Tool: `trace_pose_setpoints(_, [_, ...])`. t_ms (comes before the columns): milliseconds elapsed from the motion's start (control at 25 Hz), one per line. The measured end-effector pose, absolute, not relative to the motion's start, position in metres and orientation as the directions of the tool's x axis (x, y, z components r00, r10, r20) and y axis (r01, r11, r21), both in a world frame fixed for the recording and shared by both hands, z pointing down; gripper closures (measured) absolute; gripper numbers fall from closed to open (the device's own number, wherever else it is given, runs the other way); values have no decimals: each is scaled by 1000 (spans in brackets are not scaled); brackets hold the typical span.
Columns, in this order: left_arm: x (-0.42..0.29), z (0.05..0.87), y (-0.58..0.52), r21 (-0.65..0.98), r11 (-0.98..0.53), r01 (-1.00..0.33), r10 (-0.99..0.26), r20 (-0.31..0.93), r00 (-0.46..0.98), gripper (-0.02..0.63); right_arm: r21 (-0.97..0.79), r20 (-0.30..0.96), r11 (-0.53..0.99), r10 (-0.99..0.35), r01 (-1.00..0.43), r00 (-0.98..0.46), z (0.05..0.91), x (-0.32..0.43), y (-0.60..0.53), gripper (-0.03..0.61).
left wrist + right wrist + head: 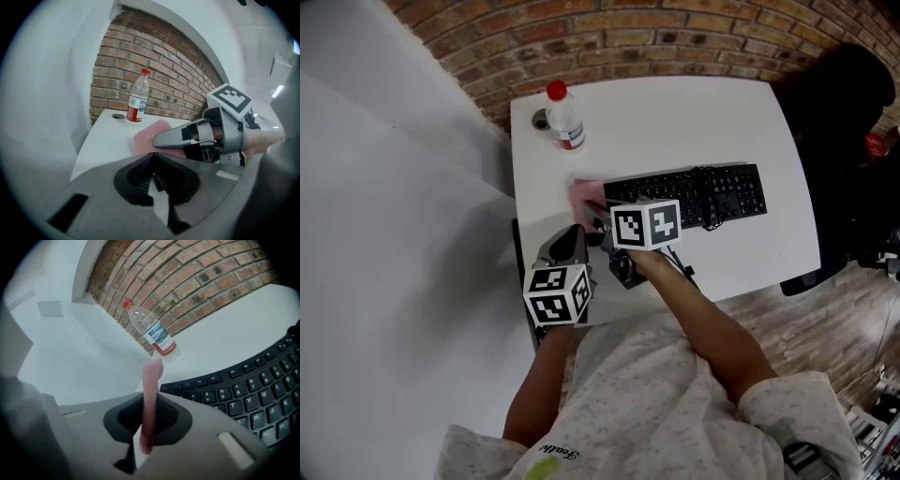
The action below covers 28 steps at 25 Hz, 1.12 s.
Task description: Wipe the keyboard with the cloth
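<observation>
Barely begun, by the look of it — pink cloth (151,380) pinched in right gripper (148,403) at black keyboard's (243,394) left end, left gripper (153,160) closed on nothing — keys yet to wipe.

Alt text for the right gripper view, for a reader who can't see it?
The right gripper is shut on a pink cloth, which stands edge-on between its jaws above a white table. A black keyboard lies just to the right; a red-capped water bottle stands further back, before a brick wall.
</observation>
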State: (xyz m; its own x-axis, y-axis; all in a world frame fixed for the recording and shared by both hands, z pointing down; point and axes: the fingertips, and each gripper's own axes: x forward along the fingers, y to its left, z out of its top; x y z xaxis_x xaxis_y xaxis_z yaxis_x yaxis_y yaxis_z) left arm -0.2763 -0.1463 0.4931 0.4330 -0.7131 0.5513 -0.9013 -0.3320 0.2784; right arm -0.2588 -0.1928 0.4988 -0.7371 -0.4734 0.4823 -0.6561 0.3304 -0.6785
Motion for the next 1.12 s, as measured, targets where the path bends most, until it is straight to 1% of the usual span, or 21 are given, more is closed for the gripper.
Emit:
trace_pose_setpoints(360, [-253, 493, -156, 251, -347, -904, -719, 547, 428, 621, -656, 494, 337, -486, -676, -721, 500, -231, -198, 561])
trace_pose_setpoints(600, [-240, 493, -156, 246, -319, -916, -737, 543, 402, 621, -647, 500, 355, -472, -675, -726, 501, -213, -195, 561])
trace_pose_setpoints(880, [-226, 490, -155, 238, -298, -924, -749, 542, 382, 621, -647, 507, 341, -476, -682, -719, 504, -190, -196, 561])
trace_pose_setpoints(1120, [-213, 488, -154, 228, -299, -927, -752, 542, 376, 621, -616, 540, 322, -491, -718, -684, 507, -165, -195, 560])
